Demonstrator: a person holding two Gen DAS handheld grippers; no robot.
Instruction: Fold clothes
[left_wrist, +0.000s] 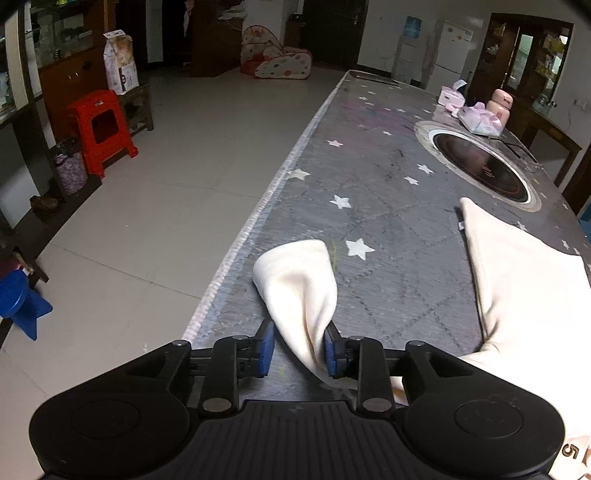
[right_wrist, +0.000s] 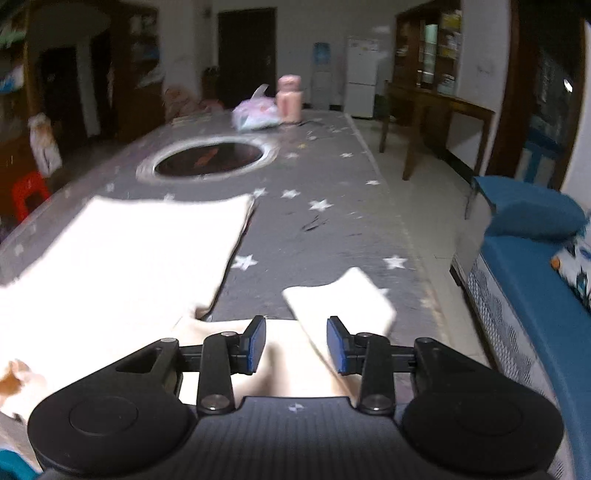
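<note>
Cream garment (left_wrist: 517, 280); grey star-patterned table cover (left_wrist: 369, 166); red stool (left_wrist: 101, 129).

A: Room check? Clock directions, left wrist view.

B: Pale tiled floor (left_wrist: 177, 155) from 9 to 11. Red plastic stool (left_wrist: 101, 127) at 10, dark wood cabinet (left_wrist: 70, 74) behind it. Blue stool (left_wrist: 22, 302) at 8. White fridge (left_wrist: 450, 51) and water dispenser (left_wrist: 410, 44) at 1, against a white wall.

A: Right wrist view?

B: Blurred. Dark door (right_wrist: 246, 55) at 12, glass-front wooden cabinet (right_wrist: 428, 51) at 1, wooden side table (right_wrist: 436, 122) below it, blue sofa (right_wrist: 532, 266) at 3. Dim indoor light.
</note>
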